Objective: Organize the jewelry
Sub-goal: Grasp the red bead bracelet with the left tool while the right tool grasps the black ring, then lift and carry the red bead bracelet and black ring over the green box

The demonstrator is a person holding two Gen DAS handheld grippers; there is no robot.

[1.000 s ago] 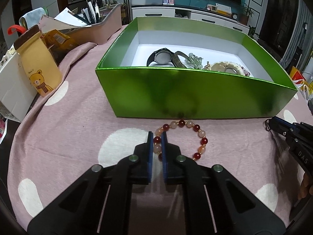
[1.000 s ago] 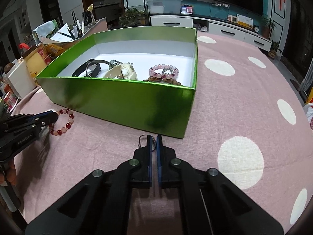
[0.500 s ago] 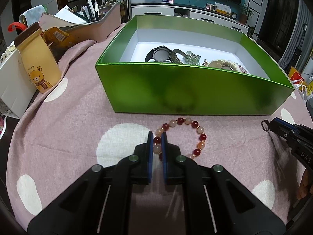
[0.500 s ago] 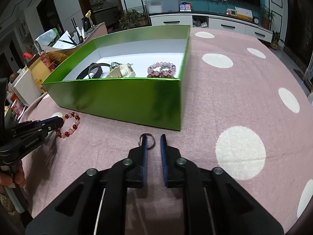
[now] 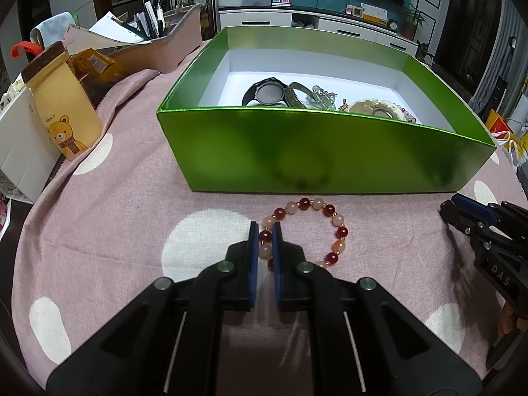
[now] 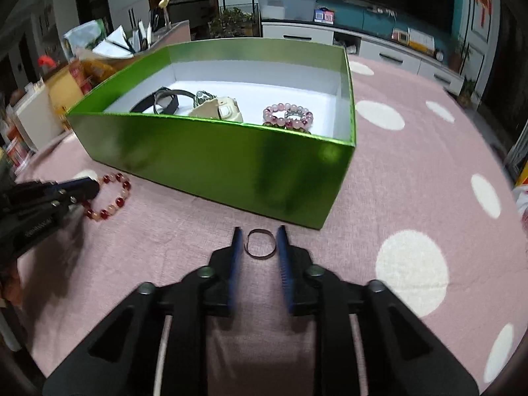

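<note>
My left gripper (image 5: 265, 231) is shut on the left side of a red and peach bead bracelet (image 5: 330, 213) that lies on the pink dotted cloth just in front of the green box (image 5: 313, 151). My right gripper (image 6: 259, 234) is open, its fingers either side of a small dark ring (image 6: 260, 243) lying on the cloth near the box's front corner (image 6: 297, 178). The box holds a black watch (image 5: 269, 94), a cream piece (image 6: 217, 110) and a pink bead bracelet (image 6: 287, 118). The bead bracelet also shows in the right wrist view (image 6: 110, 196).
A yellow bear-print pouch (image 5: 64, 112), a white carton (image 5: 19, 151) and a tray of pens and papers (image 5: 148, 43) stand at the left. The cloth (image 6: 412, 171) stretches right of the box. A white TV cabinet (image 5: 313, 23) is behind.
My right gripper has opened and let the small ring down onto the cloth. My left gripper stays shut on the bead bracelet and has barely moved.
</note>
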